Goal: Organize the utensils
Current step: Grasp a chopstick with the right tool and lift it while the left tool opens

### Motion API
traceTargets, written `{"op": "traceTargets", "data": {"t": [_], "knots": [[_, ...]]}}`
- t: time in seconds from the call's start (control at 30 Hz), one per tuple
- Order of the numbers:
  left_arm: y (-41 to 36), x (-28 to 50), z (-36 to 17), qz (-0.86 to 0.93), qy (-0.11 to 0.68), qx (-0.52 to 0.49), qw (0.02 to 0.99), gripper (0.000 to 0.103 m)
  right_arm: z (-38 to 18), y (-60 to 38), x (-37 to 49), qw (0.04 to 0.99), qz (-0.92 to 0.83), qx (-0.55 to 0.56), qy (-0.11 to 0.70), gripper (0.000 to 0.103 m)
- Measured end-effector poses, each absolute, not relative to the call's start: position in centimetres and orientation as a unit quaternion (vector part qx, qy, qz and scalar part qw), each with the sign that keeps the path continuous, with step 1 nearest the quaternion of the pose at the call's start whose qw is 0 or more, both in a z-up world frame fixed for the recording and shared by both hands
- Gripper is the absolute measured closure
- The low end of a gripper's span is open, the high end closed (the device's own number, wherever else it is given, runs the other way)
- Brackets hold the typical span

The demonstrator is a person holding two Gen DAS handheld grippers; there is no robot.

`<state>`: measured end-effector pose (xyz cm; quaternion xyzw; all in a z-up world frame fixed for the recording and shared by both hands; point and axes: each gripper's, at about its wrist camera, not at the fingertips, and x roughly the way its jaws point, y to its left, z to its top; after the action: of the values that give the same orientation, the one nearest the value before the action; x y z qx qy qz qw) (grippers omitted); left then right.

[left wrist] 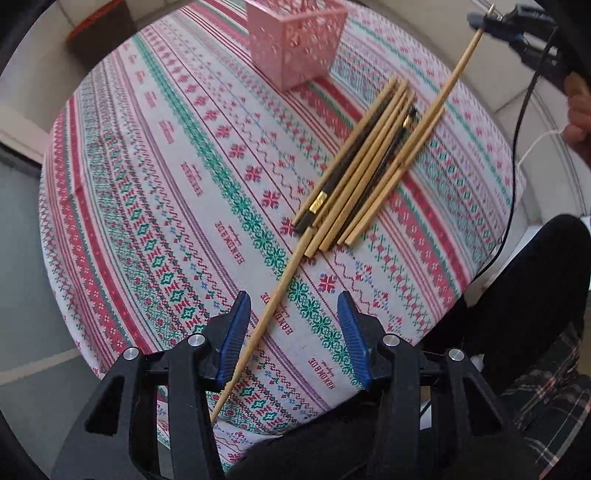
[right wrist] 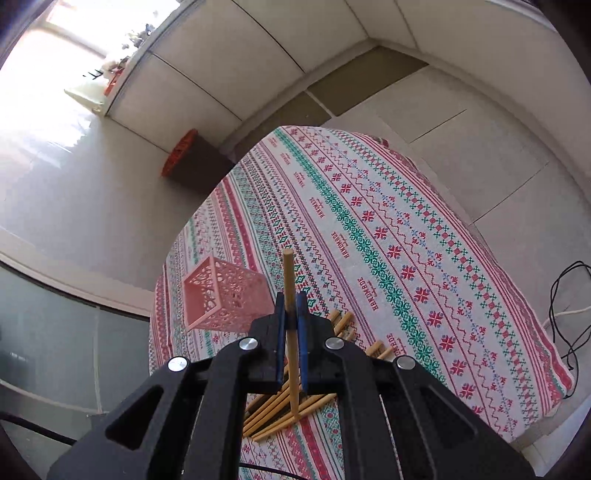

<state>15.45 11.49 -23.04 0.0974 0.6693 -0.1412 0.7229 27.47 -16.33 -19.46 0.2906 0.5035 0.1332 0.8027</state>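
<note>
A pile of bamboo and black chopsticks (left wrist: 369, 155) lies on the patterned tablecloth (left wrist: 166, 184), near a pink lattice basket (left wrist: 295, 40) that stands upright. My left gripper (left wrist: 293, 295) points down over the cloth and is open. A loose bamboo chopstick (left wrist: 266, 321) slants between its fingers, close to the left pad, with neither pad pressing on it. At the top right my right gripper (left wrist: 487, 22) is shut on another bamboo chopstick (left wrist: 454, 74). In the right wrist view this gripper (right wrist: 291, 295) pinches that chopstick (right wrist: 288, 269) near its top, while its lower end reaches the pile (right wrist: 273, 410) beside the basket (right wrist: 218, 295).
A person's dark-trousered legs (left wrist: 517, 295) sit against the table's near right edge, and a hand (left wrist: 580, 110) holds the right tool. A black cable (left wrist: 517, 129) hangs past the table's right side. A brown box with an orange lid (right wrist: 188, 162) stands on the floor beyond the table.
</note>
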Motion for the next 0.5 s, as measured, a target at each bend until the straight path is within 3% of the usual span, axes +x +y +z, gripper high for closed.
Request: {"op": "traceTargets", "data": {"t": [0.23, 0.3, 0.37, 0.5], "knots": [[10.1, 16.7, -27.6, -0.150, 0.708, 0.167, 0.669, 0.058, -17.9, -17.3, 24.7, 0.800, 0.170, 0.289, 0.498, 0.097], [9.6, 17.0, -28.2, -0.153, 0.709, 0.180, 0.665, 0.063, -17.4, -17.5, 24.1, 0.802, 0.173, 0.289, 0.493, 0.097], [9.0, 17.2, -28.9, -0.163, 0.715, 0.182, 0.655, 0.079, -16.8, -17.8, 23.5, 0.807, 0.176, 0.285, 0.486, 0.097], [9.2, 17.5, -29.1, -0.164, 0.711, 0.177, 0.660, 0.086, -15.7, -18.3, 22.8, 0.812, 0.176, 0.280, 0.480, 0.097]]}}
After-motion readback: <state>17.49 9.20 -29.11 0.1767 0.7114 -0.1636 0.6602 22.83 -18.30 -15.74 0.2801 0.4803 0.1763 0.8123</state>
